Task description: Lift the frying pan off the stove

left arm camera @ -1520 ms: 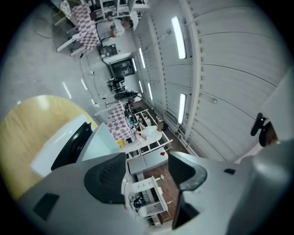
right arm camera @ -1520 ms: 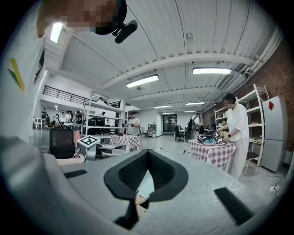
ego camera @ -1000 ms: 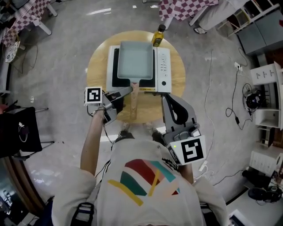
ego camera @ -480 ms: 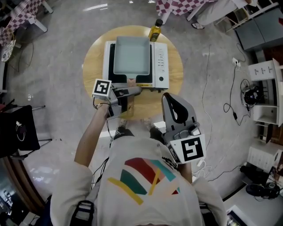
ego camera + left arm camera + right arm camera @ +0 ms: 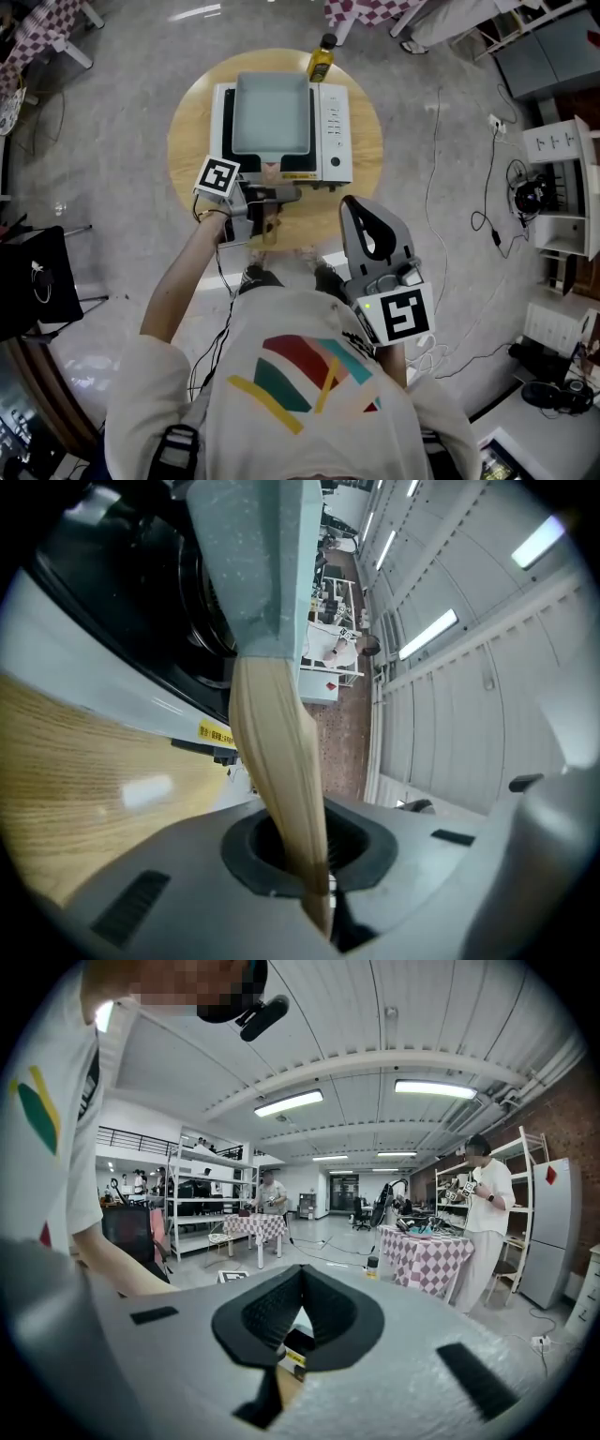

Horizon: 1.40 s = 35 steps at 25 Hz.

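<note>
1. A round wooden table (image 5: pixel 187 141) stood below me on the grey floor.
2. A yellow bottle with a dark cap (image 5: pixel 321 58) stood upright at the table's far rim.
3. A black chair (image 5: pixel 37 281) sat well off to my left.
4. Loose cables (image 5: pixel 433 178) trailed over the floor on my right, near a white shelf unit (image 5: pixel 562 159).
5. Across the hall I saw a checked-cloth table (image 5: pixel 427 1260), a person in white (image 5: pixel 487 1208) just beside it, metal racks (image 5: pixel 202 1194) and ceiling strip lights (image 5: pixel 445 1088).
</note>
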Motion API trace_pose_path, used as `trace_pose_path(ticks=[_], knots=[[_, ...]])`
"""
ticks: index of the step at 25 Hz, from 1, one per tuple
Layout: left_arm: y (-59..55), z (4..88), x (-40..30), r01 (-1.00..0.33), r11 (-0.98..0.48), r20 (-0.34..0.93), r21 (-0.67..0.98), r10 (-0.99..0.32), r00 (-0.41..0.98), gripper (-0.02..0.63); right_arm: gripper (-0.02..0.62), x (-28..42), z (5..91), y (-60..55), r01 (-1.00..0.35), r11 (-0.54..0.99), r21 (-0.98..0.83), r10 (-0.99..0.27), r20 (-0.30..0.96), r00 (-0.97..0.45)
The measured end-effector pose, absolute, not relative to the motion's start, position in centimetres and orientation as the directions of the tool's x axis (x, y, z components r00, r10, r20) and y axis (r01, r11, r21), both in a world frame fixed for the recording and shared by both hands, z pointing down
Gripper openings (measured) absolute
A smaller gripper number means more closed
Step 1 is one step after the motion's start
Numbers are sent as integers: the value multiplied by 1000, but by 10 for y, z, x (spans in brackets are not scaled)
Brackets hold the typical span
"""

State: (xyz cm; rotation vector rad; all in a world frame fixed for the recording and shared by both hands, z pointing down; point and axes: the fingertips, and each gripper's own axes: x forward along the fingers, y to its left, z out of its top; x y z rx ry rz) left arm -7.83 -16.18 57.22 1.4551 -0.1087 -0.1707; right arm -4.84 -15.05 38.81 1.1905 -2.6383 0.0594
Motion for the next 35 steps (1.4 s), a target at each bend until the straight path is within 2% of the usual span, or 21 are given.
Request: trace_pose_path(ticks=[12, 19, 25, 31, 35], knots=[[-168, 571, -83, 174, 153, -135, 973, -239, 962, 6, -6, -48, 395, -151, -747, 662, 71, -734, 268, -625], [-168, 568, -83, 208, 175, -168, 962, -216, 962, 6, -6, -48, 398, -151, -741, 667, 82, -728, 286, -624], [-168, 570, -81, 170, 158, -142, 973, -176, 974, 5, -6, -49, 403, -153, -738, 667, 96, -726, 302, -617], [-156, 574, -74, -5, 4, 6, 1000, -62, 998, 5, -6, -55, 406, -149, -732, 677, 76, -713, 316, -626], [-158, 568, -75, 47, 13, -46, 999, -81, 996, 5, -6, -57, 406, -148, -731, 680, 64, -709, 316, -631]])
